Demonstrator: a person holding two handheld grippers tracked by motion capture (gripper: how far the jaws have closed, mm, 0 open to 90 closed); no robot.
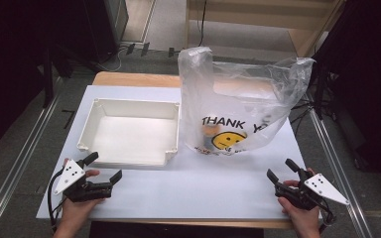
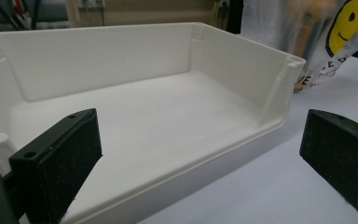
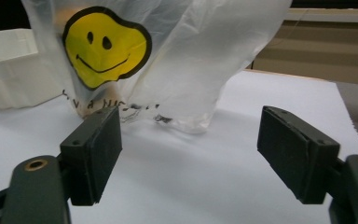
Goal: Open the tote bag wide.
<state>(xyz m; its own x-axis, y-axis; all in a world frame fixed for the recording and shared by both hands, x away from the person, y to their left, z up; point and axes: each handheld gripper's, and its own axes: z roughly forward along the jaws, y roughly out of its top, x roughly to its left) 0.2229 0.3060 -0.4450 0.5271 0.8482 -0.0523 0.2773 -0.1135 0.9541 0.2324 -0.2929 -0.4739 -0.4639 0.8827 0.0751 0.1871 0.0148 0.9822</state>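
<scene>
A clear plastic bag [image 1: 238,99] printed with "THANK YOU" and a yellow smiley stands upright at the middle-right of the white table [image 1: 208,183]; something orange and dark shows dimly inside it. Left of it sits an empty white tray [image 1: 131,130]. My left gripper [image 1: 104,166] rests open near the tray's front left corner, with nothing between its jaws. In the left gripper view the tray [image 2: 135,107] lies just ahead, the bag [image 2: 326,32] beyond it. My right gripper [image 1: 283,167] is open at the front right, empty, facing the bag [image 3: 135,56] across bare table.
The table's front edge runs just under both hands. Metal rails run along the floor on both sides. A wooden shelf unit [image 1: 268,20] stands behind the table. The tray [image 3: 9,65] shows at the left of the right gripper view.
</scene>
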